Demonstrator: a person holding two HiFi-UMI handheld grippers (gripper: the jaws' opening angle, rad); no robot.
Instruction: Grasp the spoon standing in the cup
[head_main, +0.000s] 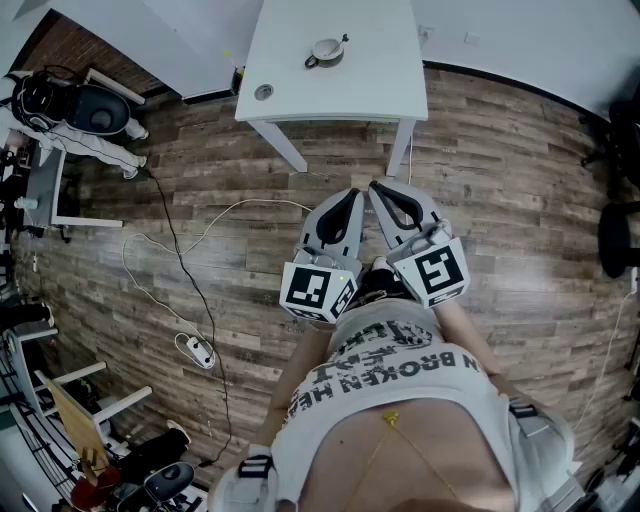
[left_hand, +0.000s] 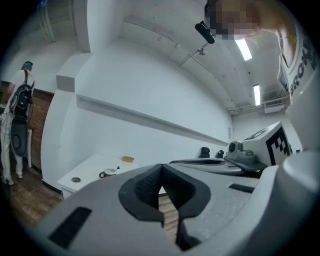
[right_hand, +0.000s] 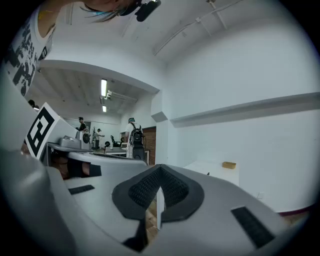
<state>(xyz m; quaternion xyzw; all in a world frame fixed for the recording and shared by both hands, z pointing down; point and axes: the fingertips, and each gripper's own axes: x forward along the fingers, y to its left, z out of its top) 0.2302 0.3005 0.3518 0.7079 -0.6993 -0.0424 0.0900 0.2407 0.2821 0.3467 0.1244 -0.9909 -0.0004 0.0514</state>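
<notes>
A small cup (head_main: 325, 51) with a dark-handled spoon (head_main: 339, 42) standing in it sits on the white table (head_main: 370, 80) at the top of the head view. In the left gripper view the cup (left_hand: 108, 172) is far off at the left, on the table (left_hand: 90, 172). Both grippers are held close to the person's body over the wooden floor, well short of the table. My left gripper (head_main: 350, 197) (left_hand: 161, 169) is shut and empty. Beside it my right gripper (head_main: 380, 190) (right_hand: 160, 172) is shut too, with nothing in it.
The table has a round hole (head_main: 263, 92) near its front left corner and a small tan block (right_hand: 229, 165) on it. A cable and power strip (head_main: 199, 350) lie on the floor at left. A person with a backpack (head_main: 80, 108) stands far left. Office chairs (head_main: 618, 235) stand right.
</notes>
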